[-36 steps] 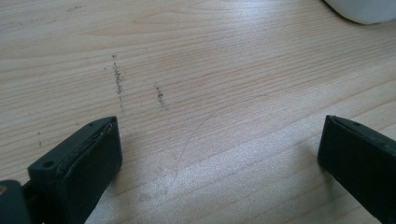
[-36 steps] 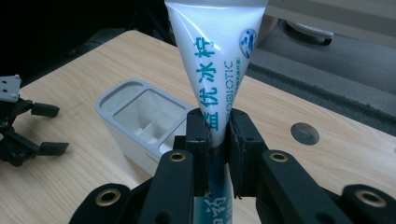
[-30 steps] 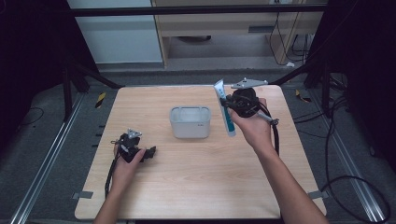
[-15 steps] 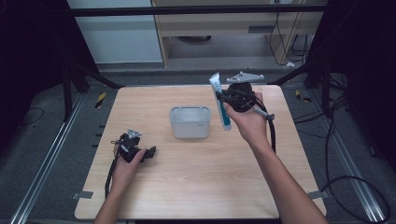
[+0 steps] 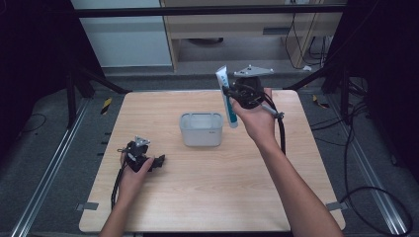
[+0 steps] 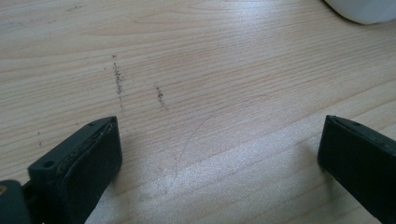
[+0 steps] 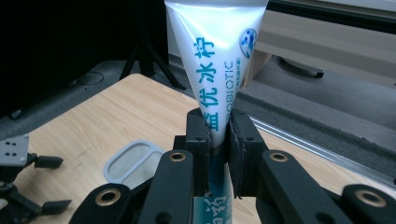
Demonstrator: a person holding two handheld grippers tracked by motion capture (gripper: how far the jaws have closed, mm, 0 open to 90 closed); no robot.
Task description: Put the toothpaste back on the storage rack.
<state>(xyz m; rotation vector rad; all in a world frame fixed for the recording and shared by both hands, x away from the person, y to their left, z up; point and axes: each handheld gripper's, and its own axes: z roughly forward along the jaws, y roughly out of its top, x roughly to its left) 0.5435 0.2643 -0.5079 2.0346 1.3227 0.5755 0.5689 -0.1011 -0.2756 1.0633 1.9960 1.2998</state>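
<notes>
A white toothpaste tube (image 5: 227,94) with blue lettering is held in the air to the right of a translucent white container (image 5: 201,129). My right gripper (image 5: 232,100) is shut on the tube low on its body. In the right gripper view the pads (image 7: 200,140) pinch the tube (image 7: 217,51), whose flat crimped end points up. My left gripper (image 5: 157,162) rests on the table at the front left. Its jaws stand wide open over bare wood in the left gripper view (image 6: 219,154).
The container (image 7: 133,161) sits at the middle of the wooden table (image 5: 207,187), and its corner (image 6: 364,7) shows in the left gripper view. Cables trail from both grippers. Metal rails and a dark floor surround the table.
My right gripper has lifted the tube higher and a little to the left, toward the far side of the container. The left gripper has stayed put.
</notes>
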